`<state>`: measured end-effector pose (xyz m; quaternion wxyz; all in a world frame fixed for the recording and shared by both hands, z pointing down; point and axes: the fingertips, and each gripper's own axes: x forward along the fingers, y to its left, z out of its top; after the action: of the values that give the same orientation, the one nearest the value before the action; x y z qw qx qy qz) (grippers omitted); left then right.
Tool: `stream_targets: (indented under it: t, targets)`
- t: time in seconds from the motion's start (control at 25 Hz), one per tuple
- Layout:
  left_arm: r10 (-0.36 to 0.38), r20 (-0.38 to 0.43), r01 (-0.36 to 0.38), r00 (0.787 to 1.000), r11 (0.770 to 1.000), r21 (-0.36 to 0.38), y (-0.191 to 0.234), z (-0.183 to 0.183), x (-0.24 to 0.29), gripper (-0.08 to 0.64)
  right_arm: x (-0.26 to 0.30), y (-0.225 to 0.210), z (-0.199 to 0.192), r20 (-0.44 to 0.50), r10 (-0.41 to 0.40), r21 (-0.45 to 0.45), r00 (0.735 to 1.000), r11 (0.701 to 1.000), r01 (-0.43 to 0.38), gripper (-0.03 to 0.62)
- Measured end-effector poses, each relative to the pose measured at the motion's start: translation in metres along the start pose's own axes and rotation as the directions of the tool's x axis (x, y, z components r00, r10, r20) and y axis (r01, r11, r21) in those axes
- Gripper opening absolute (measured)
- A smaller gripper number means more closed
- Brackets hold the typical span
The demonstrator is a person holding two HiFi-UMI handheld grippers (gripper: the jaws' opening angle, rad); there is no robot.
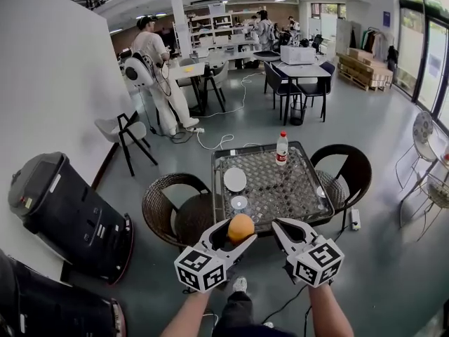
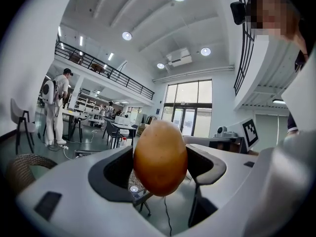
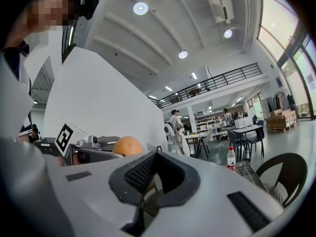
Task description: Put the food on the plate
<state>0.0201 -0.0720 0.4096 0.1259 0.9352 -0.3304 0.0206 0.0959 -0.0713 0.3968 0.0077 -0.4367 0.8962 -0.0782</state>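
Observation:
An orange egg-shaped piece of food (image 1: 240, 228) sits between the jaws of my left gripper (image 1: 231, 236), which is shut on it, in the air just short of the table's near edge. In the left gripper view the food (image 2: 160, 158) fills the gap of the left gripper (image 2: 161, 151), with both pads against its sides. A white plate (image 1: 235, 180) lies on the left part of the glass table (image 1: 295, 188), with a smaller white disc (image 1: 239, 203) nearer me. My right gripper (image 1: 291, 232) hangs beside the left one; in its own view the right gripper (image 3: 156, 157) is shut and holds nothing.
A water bottle (image 1: 281, 148) stands at the table's far edge. Wicker chairs flank the table at the left (image 1: 172, 209) and right (image 1: 351, 170). Black cases (image 1: 63, 213) lie on the floor to the left. A person (image 1: 158, 69) stands farther back among desks.

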Motion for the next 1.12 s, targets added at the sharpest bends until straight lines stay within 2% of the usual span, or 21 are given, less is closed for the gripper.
stream_targets:
  t: [0.48, 0.8, 1.12]
  targets:
    - [-0.054, 0.003, 0.054, 0.999, 0.998, -0.010, 0.107, 0.023, 0.079, 0.331, 0.102, -0.075, 0.003, -0.027, -0.057, -0.009, 0.998, 0.998, 0.057, 0.005]
    - [-0.076, -0.009, 0.076, 0.997, 0.997, -0.009, 0.179, 0.042, 0.106, 0.331, 0.174, -0.100, 0.010, -0.032, -0.091, 0.005, 0.995, 0.996, 0.091, 0.005]
    - [-0.104, -0.035, 0.103, 0.994, 0.994, -0.030, 0.212, 0.045, 0.119, 0.331, 0.208, -0.115, 0.013, -0.046, -0.123, 0.014, 0.991, 0.992, 0.123, 0.005]
